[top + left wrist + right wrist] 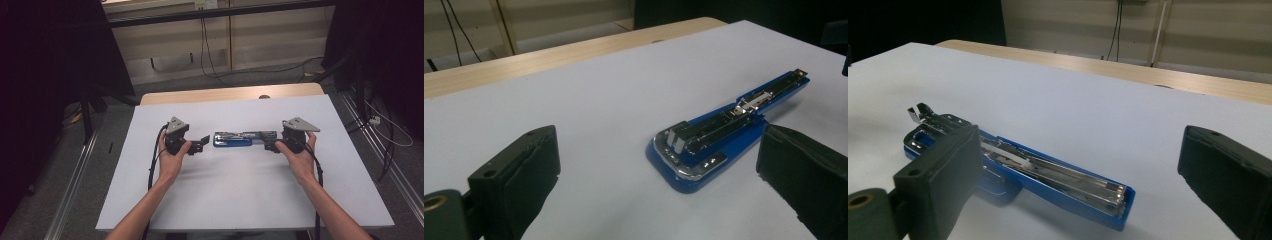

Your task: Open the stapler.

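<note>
One blue stapler (239, 139) lies flat on the white table (235, 200), at mid-table, its long axis running left to right in the high view. It is folded fully open: the blue base and the metal staple channel are stretched out in one line, inner faces up. The left gripper view shows a rounded blue end (684, 167) with a chrome plate, and bright metal parts along the middle. The right gripper view shows the squared blue end (1118, 202) with the open silver channel running its length. It rests level, with nothing pressing on it.
</note>
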`<state>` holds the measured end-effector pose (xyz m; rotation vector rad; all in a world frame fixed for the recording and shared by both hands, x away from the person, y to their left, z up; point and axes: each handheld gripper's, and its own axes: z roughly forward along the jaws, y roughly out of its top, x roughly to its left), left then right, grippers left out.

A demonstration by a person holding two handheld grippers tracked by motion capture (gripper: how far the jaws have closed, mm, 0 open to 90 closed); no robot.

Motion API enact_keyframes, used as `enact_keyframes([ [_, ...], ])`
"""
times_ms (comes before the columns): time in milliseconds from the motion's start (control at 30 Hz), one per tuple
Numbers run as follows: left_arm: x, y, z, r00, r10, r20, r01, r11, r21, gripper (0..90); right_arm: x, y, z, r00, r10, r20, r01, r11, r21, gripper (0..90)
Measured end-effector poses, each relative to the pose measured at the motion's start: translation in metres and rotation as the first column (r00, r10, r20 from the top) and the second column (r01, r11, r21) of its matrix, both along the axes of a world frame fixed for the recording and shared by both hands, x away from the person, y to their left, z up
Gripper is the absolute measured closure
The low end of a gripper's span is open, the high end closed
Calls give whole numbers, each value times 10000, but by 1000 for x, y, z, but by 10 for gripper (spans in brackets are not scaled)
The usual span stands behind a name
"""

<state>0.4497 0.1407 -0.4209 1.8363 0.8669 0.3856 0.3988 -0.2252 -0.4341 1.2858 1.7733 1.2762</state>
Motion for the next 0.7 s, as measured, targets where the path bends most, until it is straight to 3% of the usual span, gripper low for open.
enact_keyframes([
  [367, -22, 24, 2, 9965, 647, 538, -666, 9972, 334, 42, -14, -9, 3, 9992, -309, 247, 312, 9994, -119, 36],
  [600, -37, 35, 3, 9965, 585, 594, -601, 9979, 246, 47, -21, -11, 3, 9989, -385, 283, 392, 9990, -222, 41],
  [700, -41, 39, 2, 9984, 436, 354, -446, 9986, 289, 46, -26, -12, 3, 9991, -353, 240, 360, 9989, -299, 44],
])
